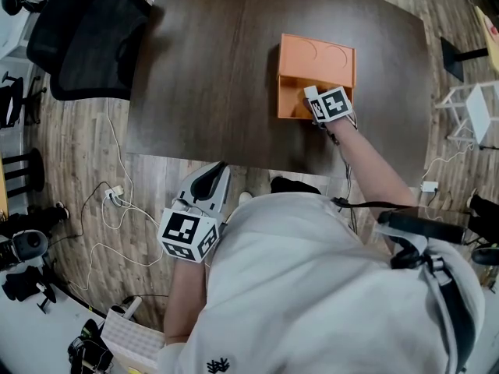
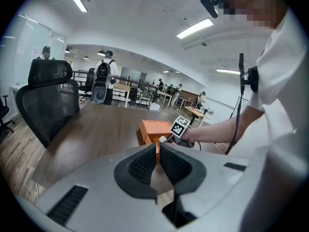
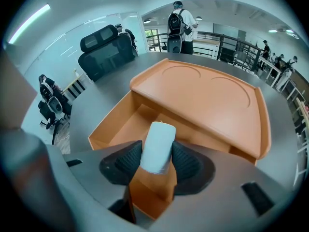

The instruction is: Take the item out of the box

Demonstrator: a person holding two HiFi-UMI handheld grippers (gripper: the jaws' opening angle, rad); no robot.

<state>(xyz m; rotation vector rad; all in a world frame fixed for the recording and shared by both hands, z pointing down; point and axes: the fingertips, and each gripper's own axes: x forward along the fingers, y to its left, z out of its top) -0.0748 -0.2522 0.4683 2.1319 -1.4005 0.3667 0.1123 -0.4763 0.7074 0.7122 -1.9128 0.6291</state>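
An orange box (image 1: 290,104) stands open on the dark table (image 1: 210,68), its lid (image 3: 207,95) folded back flat behind the open compartment (image 3: 118,129). A white cylinder (image 3: 158,146) stands between my right gripper's (image 3: 157,159) pads at the box's near edge, and both pads press on its sides. In the head view the right gripper (image 1: 313,98) is over the front of the box. My left gripper (image 1: 210,179) hangs off the table's near edge by the person's body, jaws together and empty; in its own view the left gripper (image 2: 158,151) looks toward the box (image 2: 152,128).
A black mesh office chair (image 1: 86,37) stands at the table's far left corner. Cables (image 1: 109,197) and gear lie on the wooden floor to the left. A white stand (image 1: 472,111) is off to the right. People stand far back in the room (image 2: 104,76).
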